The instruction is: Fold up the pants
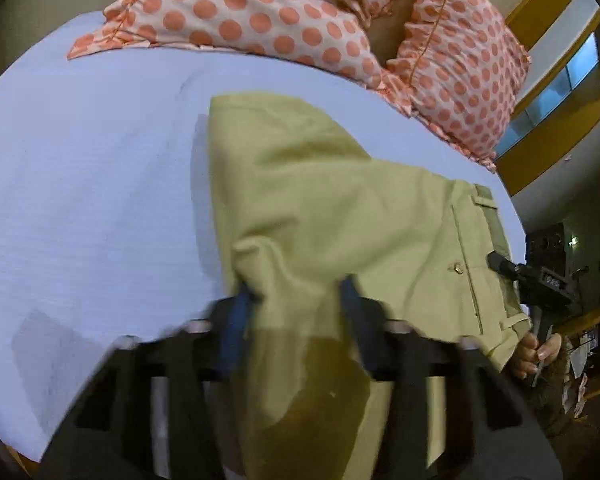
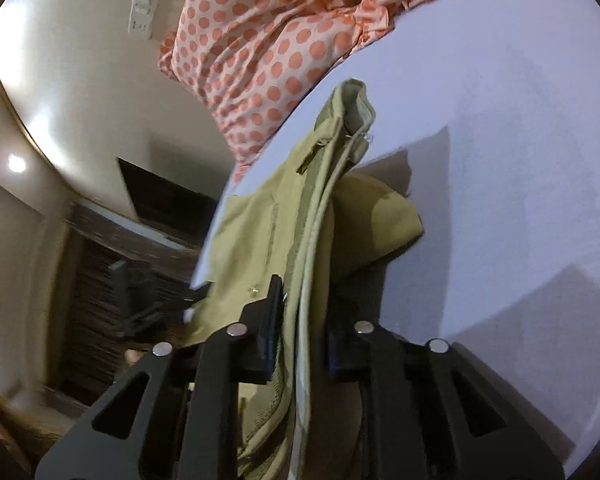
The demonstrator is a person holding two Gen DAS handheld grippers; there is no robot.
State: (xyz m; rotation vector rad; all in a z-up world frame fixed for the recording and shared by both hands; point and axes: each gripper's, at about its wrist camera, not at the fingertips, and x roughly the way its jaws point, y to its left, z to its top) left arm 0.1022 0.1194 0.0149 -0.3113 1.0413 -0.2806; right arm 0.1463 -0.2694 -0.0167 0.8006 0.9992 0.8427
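Note:
Khaki pants (image 1: 320,208) lie partly folded on a pale blue bed sheet (image 1: 80,184). The waistband with a brass button (image 1: 457,267) is at the right. My left gripper (image 1: 296,300) is shut on a bunch of the pants cloth, which drapes down between its fingers. The right gripper also shows in the left wrist view (image 1: 500,266), at the waistband edge. In the right wrist view my right gripper (image 2: 304,308) is shut on the pants' waistband (image 2: 320,200), which runs up and away between its fingers.
Pillows (image 1: 284,12) in orange polka-dot covers lie at the head of the bed, also in the right wrist view (image 2: 268,40). The bed's right edge drops to the floor. A dark cabinet (image 2: 112,248) stands beside the bed under a white wall.

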